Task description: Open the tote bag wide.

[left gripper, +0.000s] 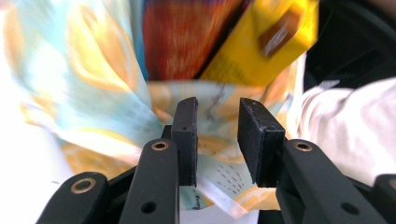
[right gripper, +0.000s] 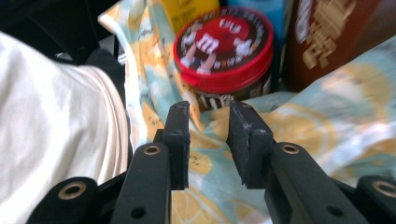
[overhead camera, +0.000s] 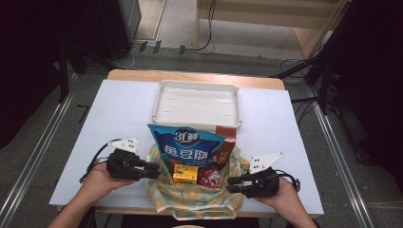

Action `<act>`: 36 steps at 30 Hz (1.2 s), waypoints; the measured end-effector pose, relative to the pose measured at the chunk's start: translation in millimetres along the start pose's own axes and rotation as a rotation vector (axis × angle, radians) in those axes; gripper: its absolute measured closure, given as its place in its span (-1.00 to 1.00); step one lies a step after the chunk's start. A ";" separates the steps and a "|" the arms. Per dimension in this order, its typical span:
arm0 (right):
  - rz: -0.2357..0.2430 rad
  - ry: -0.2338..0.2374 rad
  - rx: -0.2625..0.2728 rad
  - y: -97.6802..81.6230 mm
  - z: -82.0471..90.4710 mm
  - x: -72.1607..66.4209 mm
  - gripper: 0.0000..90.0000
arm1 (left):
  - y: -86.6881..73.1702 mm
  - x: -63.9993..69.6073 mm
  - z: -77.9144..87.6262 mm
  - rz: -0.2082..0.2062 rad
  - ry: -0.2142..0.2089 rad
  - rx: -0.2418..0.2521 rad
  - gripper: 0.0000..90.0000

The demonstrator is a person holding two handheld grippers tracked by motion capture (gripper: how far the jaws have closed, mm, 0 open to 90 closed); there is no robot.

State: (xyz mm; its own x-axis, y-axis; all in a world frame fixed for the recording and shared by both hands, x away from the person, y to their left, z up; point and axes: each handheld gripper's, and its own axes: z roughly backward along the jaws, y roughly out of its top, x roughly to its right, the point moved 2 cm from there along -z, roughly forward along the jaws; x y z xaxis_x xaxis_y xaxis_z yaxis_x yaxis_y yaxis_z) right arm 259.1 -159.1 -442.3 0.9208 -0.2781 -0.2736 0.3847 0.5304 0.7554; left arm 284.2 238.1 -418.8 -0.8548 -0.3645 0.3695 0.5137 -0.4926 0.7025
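A lemon-print cloth bag (overhead camera: 190, 202) lies at the table's near edge with snacks spilling from its mouth: a blue snack pouch (overhead camera: 187, 145), a yellow box (overhead camera: 185, 173), a red-lidded round tin (overhead camera: 209, 175) and a brown packet (overhead camera: 225, 142). My left gripper (overhead camera: 154, 171) is at the bag's left rim and my right gripper (overhead camera: 230, 185) at its right rim. In the left gripper view the left gripper (left gripper: 217, 135) has its jaws apart over the bag fabric (left gripper: 93, 70), not pressing on it. In the right gripper view the right gripper (right gripper: 208, 140) stands open before the tin (right gripper: 224, 46).
A white empty tray (overhead camera: 197, 85) sits behind the bag on the white table cover (overhead camera: 119, 123). The person's white shirt (right gripper: 56, 116) is close beside the right gripper. Dark stands and cables surround the table.
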 end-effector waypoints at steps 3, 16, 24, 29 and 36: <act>-0.003 -0.016 0.023 6.0 9.0 -0.3 0.48 | 5.6 -2.5 8.2 0.004 0.013 0.020 0.52; -0.074 -0.177 0.109 22.6 40.8 28.0 1.00 | 35.1 -21.5 26.5 0.063 0.040 0.074 1.00; -0.099 -0.217 0.095 38.2 31.9 52.3 1.00 | 54.3 -32.3 20.1 0.044 0.060 0.094 1.00; -0.112 -0.234 0.097 48.6 25.7 63.3 1.00 | 64.2 -39.3 12.3 0.042 0.056 0.107 1.00; -0.131 -0.245 0.117 54.3 19.0 75.4 1.00 | 70.6 -47.1 -3.5 0.040 0.034 0.098 1.00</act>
State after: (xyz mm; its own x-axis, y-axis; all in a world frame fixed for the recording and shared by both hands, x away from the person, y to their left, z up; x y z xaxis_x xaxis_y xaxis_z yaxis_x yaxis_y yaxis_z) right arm 348.1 -166.5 -410.6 0.8151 -0.5307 -0.2324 0.4763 0.3854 0.7903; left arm 360.9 217.8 -388.8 -0.8299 -0.4098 0.3786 0.5362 -0.3984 0.7442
